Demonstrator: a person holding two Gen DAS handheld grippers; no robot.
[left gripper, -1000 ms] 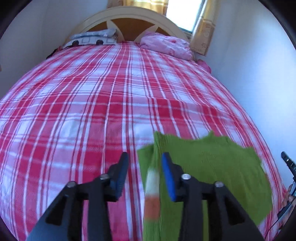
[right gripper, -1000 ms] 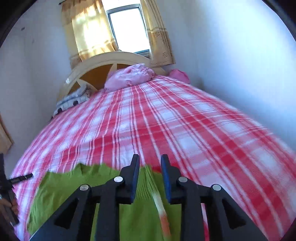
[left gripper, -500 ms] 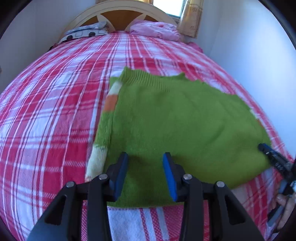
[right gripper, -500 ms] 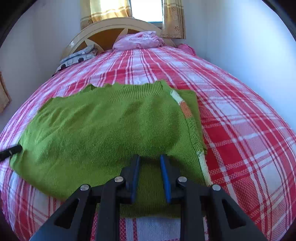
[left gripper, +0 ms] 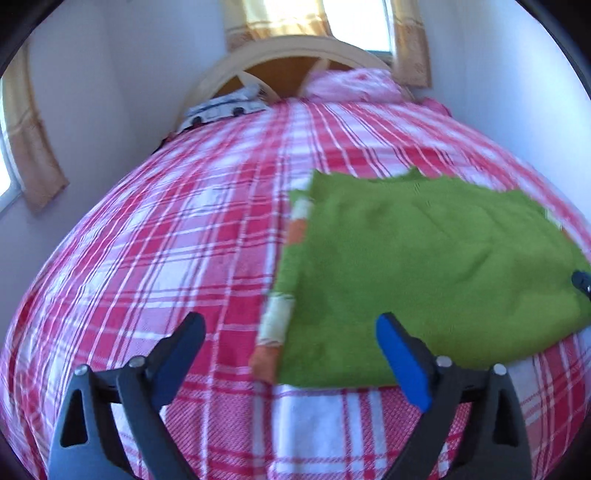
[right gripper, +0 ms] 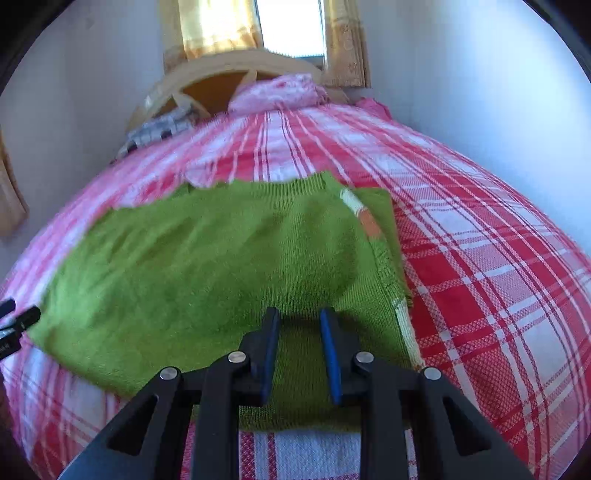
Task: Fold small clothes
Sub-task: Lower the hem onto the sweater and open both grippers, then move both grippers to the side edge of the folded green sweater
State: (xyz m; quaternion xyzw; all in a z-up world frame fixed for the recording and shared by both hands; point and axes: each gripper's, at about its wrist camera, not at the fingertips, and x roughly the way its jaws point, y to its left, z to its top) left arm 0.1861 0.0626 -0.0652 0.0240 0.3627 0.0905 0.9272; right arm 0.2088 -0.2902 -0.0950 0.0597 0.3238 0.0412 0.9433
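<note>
Small bedroom, white walls, window point(right gripper: 288, 26) with yellow curtains point(right gripper: 218, 29) behind a curved headboard point(right gripper: 218, 70). Big bed with a red and white plaid cover point(left gripper: 166, 258), pink pillow point(right gripper: 280, 92) up top plus some grey patterned bedding point(left gripper: 221, 109) next to it. Green sweater point(right gripper: 207, 266) spread flat on the near end of the cover, sleeve with orange and white stripes point(left gripper: 280, 321) folded along one side edge. Left gripper point(left gripper: 290, 343) hanging above the cover at that striped edge, fingers spread wide, nothing in them. Right gripper point(right gripper: 297, 328) low over the sweater's near hem, fingers close together with a narrow gap, not pinching any fabric far as can be seen.
</note>
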